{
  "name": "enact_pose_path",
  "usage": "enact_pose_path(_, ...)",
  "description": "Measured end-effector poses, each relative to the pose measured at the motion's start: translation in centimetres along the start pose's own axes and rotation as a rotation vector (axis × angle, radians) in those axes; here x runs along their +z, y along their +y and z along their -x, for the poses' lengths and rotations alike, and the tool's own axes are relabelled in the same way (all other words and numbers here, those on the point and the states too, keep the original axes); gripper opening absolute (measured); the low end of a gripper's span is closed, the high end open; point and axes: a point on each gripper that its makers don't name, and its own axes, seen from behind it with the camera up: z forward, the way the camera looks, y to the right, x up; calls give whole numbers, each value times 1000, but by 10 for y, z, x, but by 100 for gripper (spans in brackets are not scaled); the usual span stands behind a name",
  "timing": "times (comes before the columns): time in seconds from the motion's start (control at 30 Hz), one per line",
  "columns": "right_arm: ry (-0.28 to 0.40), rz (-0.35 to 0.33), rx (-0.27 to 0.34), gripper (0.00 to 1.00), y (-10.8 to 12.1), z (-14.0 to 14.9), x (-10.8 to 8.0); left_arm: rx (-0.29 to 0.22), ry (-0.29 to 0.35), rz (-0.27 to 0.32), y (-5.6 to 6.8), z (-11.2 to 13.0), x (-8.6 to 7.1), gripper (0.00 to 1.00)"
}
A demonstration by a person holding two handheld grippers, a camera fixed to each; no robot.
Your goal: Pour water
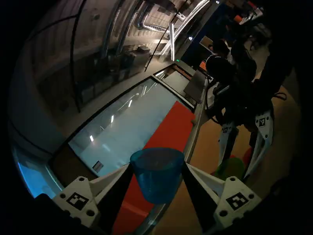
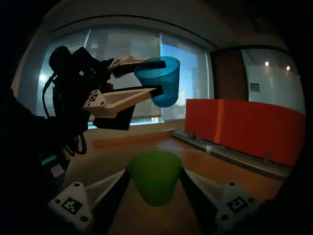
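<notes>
— Where's the open room?
— The wooden surface (image 2: 203,164) lies open ahead of me, with an orange partition (image 2: 250,125) along its edge.
— Cups?
— My left tool (image 1: 156,166) grips the blue cup (image 1: 157,180), raised high. My right tool (image 2: 155,172) clamps the green cup (image 2: 155,184) lower, well apart.

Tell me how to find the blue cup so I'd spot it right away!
Look at the big bright window behind the wooden table. In front of it, the blue cup hangs in the air, pinched by the left gripper. The green cup is lower and nearer; only this one is see-through blue.
</notes>
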Motion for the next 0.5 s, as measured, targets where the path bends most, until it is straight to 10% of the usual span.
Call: enact_pose_path(0.5,19,1,1,92,0,-6,-1,67,-4,10,3,-2,1,85)
